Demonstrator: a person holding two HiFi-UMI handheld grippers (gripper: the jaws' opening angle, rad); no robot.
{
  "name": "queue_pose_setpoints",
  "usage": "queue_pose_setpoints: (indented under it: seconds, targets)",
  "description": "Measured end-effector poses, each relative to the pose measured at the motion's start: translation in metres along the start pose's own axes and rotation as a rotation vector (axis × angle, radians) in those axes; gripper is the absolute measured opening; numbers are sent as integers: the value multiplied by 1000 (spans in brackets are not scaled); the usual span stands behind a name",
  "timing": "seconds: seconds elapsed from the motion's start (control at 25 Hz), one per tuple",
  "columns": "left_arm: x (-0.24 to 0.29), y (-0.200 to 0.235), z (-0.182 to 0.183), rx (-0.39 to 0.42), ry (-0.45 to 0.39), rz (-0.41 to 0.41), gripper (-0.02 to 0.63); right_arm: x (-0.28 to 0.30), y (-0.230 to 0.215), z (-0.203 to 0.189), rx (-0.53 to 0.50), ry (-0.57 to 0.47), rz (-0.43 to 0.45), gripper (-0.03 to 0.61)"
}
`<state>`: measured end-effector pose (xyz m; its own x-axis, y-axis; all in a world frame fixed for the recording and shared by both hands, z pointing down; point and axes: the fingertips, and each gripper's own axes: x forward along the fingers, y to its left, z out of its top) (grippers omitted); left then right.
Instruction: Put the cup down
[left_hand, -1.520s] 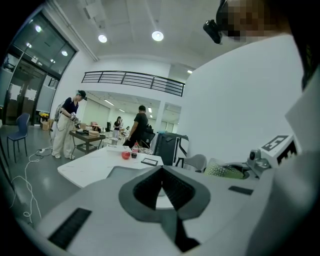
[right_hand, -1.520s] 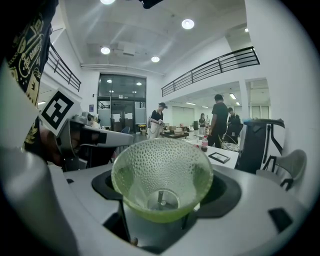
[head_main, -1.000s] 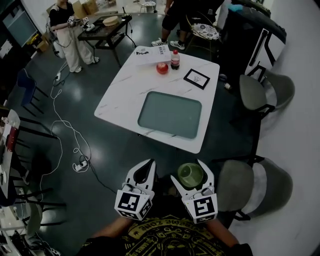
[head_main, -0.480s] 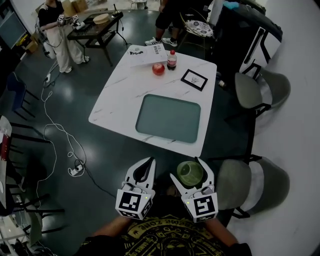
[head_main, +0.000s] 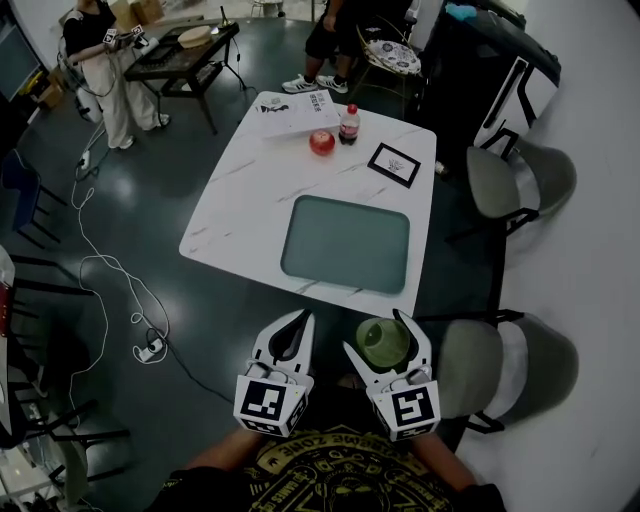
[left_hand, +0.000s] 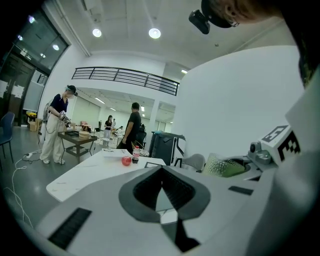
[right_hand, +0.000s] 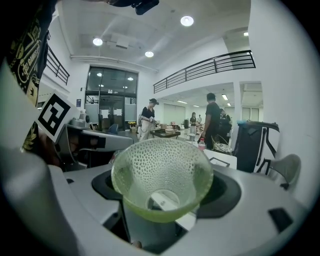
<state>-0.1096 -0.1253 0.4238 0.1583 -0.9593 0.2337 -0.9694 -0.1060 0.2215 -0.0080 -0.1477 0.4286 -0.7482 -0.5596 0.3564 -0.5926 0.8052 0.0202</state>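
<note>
Closest to the person's body, two hand-held tools sit side by side at chest height, above dark floor. The left tool has its jaws drawn together with nothing between them. The right tool is clamped on the cup, a pale green, dimpled, see-through cup held with its open mouth facing up. Its jaws press on opposite sides of the cup wall.

Just ahead of the cup is the near edge of the bench, a white marbled top. The cup is not over it yet; it hangs short of that edge. A grey chair stands to its right.

Straight ahead of the right tool, a grey-green tray lies on the bench's near half. It looks like the nearest landing spot, reached by moving forward and then down. The left tool seems to have no part in this.

Farther back on the bench are a dark framed card, a red apple, a small bottle and a printed sheet, all well away from the tray.
</note>
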Motion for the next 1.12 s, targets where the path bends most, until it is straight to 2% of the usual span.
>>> queue_pose_setpoints:
  seconds: [0.36,0.76,1.12]
  targets:
    - [-1,34,12,-2,-20,-18,11,28,7,19,-13,-7,-51,396]
    - [14,52,22,-22,-34,20,11,58,-2,30,-38,-2,-13,396]
    - [51,70,18,-39,-18,98,11,95,-28,12,-30,18,67,396]
